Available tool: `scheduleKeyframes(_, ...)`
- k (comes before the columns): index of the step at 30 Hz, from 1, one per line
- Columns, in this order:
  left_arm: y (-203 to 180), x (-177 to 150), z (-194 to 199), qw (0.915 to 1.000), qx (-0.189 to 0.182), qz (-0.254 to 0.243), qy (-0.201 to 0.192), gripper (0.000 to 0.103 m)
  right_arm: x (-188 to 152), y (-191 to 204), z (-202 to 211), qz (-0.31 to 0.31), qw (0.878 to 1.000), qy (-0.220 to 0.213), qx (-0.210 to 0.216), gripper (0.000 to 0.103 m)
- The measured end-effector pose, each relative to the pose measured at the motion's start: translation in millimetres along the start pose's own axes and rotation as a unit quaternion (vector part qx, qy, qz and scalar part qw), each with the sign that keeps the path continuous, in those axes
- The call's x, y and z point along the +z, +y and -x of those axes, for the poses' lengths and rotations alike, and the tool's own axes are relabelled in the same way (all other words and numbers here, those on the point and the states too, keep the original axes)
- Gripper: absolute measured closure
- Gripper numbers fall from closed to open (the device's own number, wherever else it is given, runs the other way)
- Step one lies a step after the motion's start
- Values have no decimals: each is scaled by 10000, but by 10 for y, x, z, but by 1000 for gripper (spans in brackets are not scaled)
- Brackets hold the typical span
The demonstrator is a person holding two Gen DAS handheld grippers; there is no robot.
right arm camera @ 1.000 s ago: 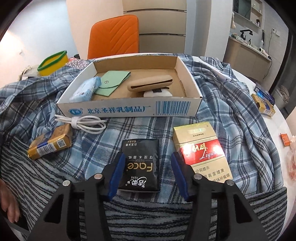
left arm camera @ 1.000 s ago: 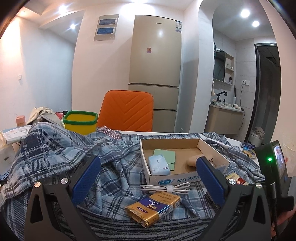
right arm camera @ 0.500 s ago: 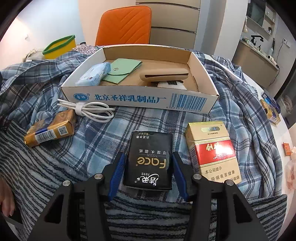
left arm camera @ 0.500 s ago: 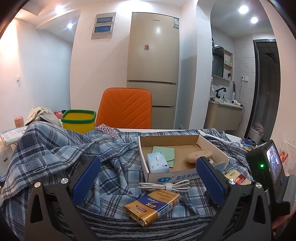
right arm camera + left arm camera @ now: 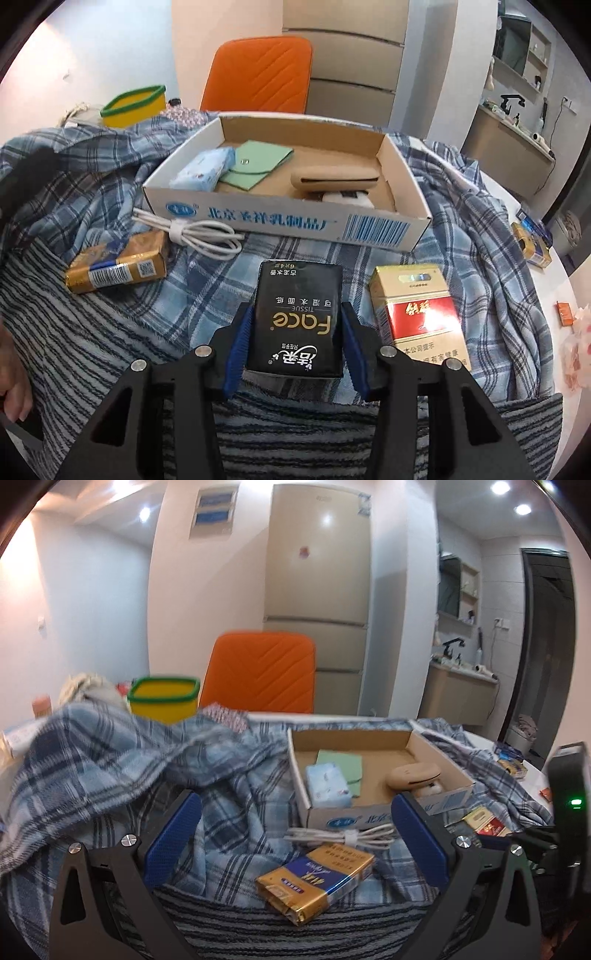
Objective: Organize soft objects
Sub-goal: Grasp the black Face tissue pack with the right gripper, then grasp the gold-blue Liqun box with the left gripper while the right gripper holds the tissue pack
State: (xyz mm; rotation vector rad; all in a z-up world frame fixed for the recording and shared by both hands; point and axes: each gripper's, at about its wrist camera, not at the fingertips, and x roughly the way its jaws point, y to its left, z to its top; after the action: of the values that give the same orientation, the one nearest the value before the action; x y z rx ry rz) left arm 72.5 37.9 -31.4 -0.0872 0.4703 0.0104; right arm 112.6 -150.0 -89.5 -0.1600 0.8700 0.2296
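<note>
The right tool point(image 5: 295, 343) has just been closing and now pinches the black tissue pack point(image 5: 297, 317) by its long sides, its long axis pointing straight ahead at the cardboard box point(image 5: 288, 218) just beyond. The left tool point(image 5: 295, 838) stands wide and empty, farther off.

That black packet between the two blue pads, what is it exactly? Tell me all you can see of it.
The black tissue pack is a soft, glossy plastic-wrapped packet, printed "Face" in gold with "TISSUE" and white Chinese characters, upside down in the right wrist view. It lies lengthwise between the fingers of the right gripper, whose jaws have just been closing; the blue pads now press its two long sides. Its far end juts out over the blue plaid blanket, in front of the cardboard box.
</note>
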Motion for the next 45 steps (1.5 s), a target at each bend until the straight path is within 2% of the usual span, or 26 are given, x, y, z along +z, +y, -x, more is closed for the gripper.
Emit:
scheduleKeyframes(3, 130, -17, -162, 9984, -139, 322, 450, 1, 4, -17, 46, -39, 9999, -114, 41, 55)
scheduleKeyframes(7, 234, -76, -329, 9920, -444, 654, 982, 1, 5, -8, 69, -28, 9999, -166, 31, 55)
scheduleKeyframes(13, 223, -111, -375, 9879, -729, 638, 1209, 1, 5, -14, 103, -55, 9997, -246, 13, 55)
scheduleKeyframes(19, 188, -117, -438, 9869, -647, 513, 1389, 1, -5, -18, 134, -74, 9995, -310, 5, 55)
scheduleKeyframes(23, 148, -116, -523, 9836, -728, 416, 1597, 1, -10, -21, 134, -65, 9995, -294, 33, 54)
scheduleKeyframes(28, 225, -143, -628, 9706, -1234, 639, 1965, 1, -10, -9, 133, -25, 9996, -293, 19, 55)
scheduleKeyframes(31, 175, -154, -616, 9645, -1514, 534, 2097, 2, -13, -4, 151, -16, 9994, -332, 5, 55)
scheduleKeyframes(40, -61, -183, -448, 9515, -2157, 26, 2194, 26, -9, -50, 227, -122, 9987, -487, 55, 54)
scheduleKeyframes(45, -149, -193, -341, 9421, -2467, -213, 2260, 44, 1, -66, 247, -168, 9984, -535, 66, 54)
